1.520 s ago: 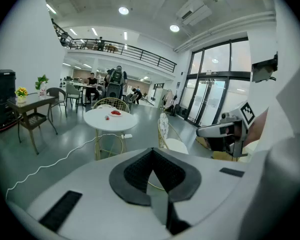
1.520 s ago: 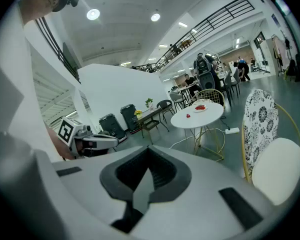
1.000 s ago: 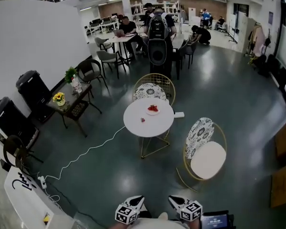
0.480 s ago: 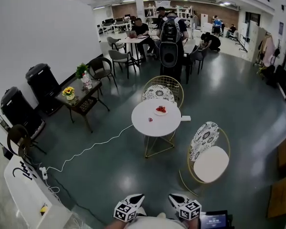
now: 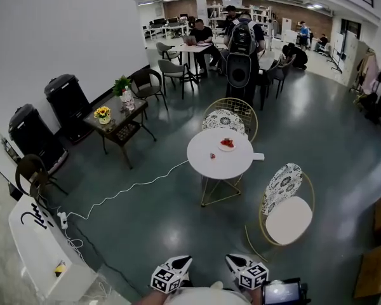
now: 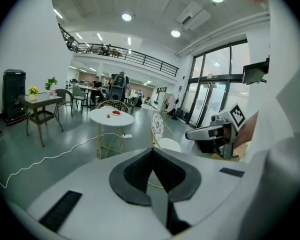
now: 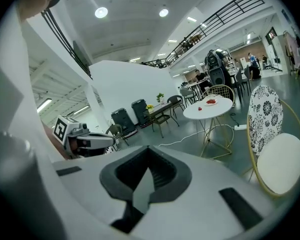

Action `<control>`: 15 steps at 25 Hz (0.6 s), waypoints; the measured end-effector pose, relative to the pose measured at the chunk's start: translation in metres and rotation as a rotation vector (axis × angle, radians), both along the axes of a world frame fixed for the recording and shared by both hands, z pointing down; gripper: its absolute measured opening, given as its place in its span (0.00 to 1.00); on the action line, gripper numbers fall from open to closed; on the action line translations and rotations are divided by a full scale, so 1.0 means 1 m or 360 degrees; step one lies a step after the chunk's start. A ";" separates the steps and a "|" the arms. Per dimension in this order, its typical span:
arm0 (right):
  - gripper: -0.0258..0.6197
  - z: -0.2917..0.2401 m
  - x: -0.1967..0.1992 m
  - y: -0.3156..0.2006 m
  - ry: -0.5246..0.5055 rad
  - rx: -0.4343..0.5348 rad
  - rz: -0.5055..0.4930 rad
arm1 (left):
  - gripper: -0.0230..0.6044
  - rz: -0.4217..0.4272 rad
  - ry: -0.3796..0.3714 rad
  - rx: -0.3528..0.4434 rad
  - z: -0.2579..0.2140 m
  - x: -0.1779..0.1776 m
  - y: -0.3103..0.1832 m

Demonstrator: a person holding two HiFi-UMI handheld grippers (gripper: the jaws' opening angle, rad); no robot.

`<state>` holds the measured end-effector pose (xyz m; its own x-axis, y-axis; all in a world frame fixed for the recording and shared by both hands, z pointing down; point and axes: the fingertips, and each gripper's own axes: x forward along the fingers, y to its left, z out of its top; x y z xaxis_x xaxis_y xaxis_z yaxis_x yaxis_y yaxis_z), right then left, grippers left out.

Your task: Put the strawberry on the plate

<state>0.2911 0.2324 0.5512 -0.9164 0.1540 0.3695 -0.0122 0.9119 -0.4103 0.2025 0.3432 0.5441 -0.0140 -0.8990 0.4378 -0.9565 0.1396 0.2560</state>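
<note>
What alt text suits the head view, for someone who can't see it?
A round white table stands across a dark floor, bearing a small white plate with red fruit and one loose red strawberry. The left gripper and right gripper show at bottom.

An open-plan office lounge: people (image 5: 203, 33) sit working around a far desk (image 5: 192, 47), a mezzanine railing (image 6: 125, 58) runs overhead, and a round white desk (image 5: 220, 165) with wire chairs (image 5: 286, 202) stands on polished grey floor (image 5: 165, 234).
</note>
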 end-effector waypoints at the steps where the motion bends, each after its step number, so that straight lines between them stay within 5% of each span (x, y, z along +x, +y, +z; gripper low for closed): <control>1: 0.05 0.001 -0.003 0.002 0.0003 0.0005 -0.0006 | 0.05 0.0002 0.0006 0.0004 0.001 -0.001 0.001; 15: 0.05 0.002 -0.077 -0.004 -0.0015 -0.0023 0.0151 | 0.05 0.0052 0.0001 0.0023 0.005 -0.090 0.004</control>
<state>0.2140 0.2282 0.5528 -0.9306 0.0718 0.3590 -0.0940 0.9009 -0.4237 0.1123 0.3470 0.5494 0.0157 -0.9051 0.4249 -0.9604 0.1047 0.2583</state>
